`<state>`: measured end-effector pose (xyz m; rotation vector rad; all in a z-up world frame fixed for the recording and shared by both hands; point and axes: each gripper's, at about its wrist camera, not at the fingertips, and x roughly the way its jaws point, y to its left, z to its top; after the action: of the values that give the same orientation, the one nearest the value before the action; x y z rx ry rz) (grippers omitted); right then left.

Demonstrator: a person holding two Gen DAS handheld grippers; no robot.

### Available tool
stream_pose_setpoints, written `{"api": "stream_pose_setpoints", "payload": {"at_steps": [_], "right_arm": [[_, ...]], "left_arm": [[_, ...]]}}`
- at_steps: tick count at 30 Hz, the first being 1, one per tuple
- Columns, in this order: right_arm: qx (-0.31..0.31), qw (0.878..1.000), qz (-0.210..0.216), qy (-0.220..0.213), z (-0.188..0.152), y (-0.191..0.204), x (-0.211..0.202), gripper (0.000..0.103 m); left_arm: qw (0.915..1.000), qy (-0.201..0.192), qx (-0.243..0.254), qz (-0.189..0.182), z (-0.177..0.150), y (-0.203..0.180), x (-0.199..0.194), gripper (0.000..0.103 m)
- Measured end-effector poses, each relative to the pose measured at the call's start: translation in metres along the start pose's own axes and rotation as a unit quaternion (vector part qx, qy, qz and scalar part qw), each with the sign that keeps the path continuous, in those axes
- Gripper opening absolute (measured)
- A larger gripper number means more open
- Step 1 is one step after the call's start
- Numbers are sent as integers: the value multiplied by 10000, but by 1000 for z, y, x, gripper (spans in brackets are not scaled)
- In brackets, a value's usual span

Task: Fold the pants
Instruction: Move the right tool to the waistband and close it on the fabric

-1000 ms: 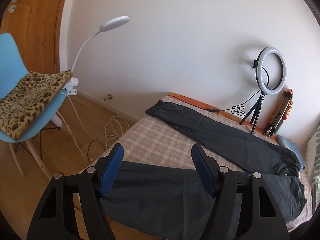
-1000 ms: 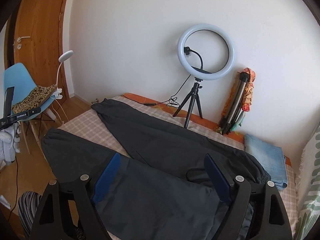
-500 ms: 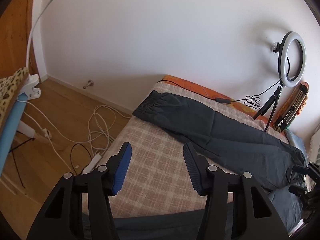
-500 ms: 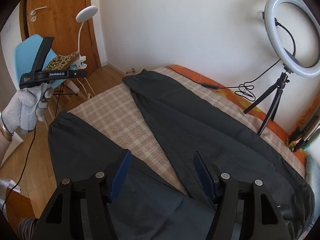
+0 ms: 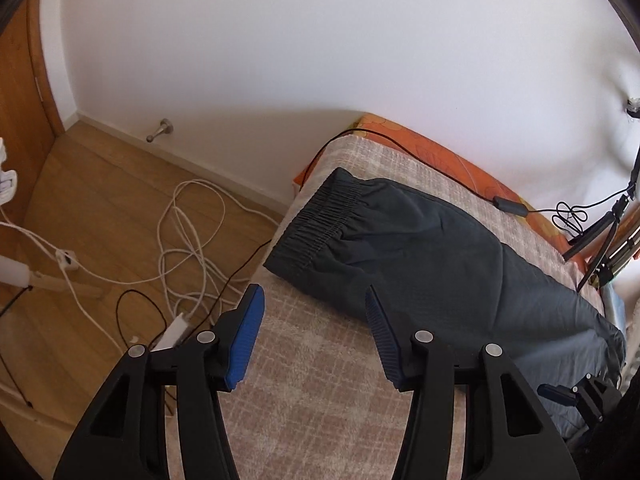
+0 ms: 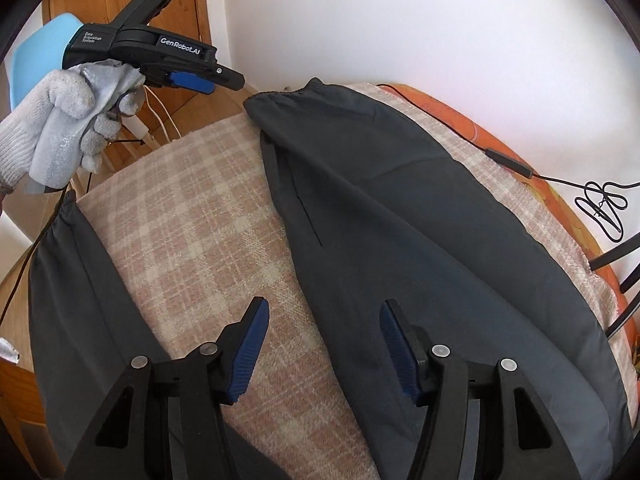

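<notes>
Dark grey pants (image 6: 400, 208) lie spread on a checked blanket (image 6: 208, 216) on the bed, the two legs splayed apart. The far leg's elastic cuff (image 5: 320, 216) lies near the bed's left edge. My left gripper (image 5: 314, 300) hovers open just short of that cuff, nothing between its fingers; a gloved hand (image 6: 60, 120) holds the left gripper (image 6: 224, 76). My right gripper (image 6: 323, 308) hangs over the far leg's inner edge further up, its jaws closing with nothing pressed between them. The near leg (image 6: 80, 288) lies at the left.
White cables (image 5: 188, 240) tangle on the wooden floor left of the bed. A black cord with an inline switch (image 5: 508, 204) runs along the orange sheet (image 5: 460, 160) by the wall. Tripod legs (image 5: 596, 236) stand at the right; a blue chair (image 6: 36, 52) by the door.
Both grippers have come down and forward over the bed toward the far leg, and their jaws stand narrower. The left view has swung away from the chair and lamp onto the cuff.
</notes>
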<state>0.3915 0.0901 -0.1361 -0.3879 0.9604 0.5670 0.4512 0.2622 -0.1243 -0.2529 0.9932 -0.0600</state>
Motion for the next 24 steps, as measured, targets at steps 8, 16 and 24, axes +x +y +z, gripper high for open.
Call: {"api": "stream_pose_setpoints", "payload": {"at_steps": [8, 16, 24], "right_arm": [[-152, 9998, 147, -2, 8, -7, 15, 16], [-504, 9973, 541, -14, 3, -2, -6, 0], [-654, 9964, 536, 99, -8, -7, -11, 0]], "left_arm": [[9997, 119, -199, 113, 14, 8, 31, 50], [9993, -226, -91, 269, 29, 9, 11, 8], [9986, 221, -285, -379, 18, 12, 15, 73]]}}
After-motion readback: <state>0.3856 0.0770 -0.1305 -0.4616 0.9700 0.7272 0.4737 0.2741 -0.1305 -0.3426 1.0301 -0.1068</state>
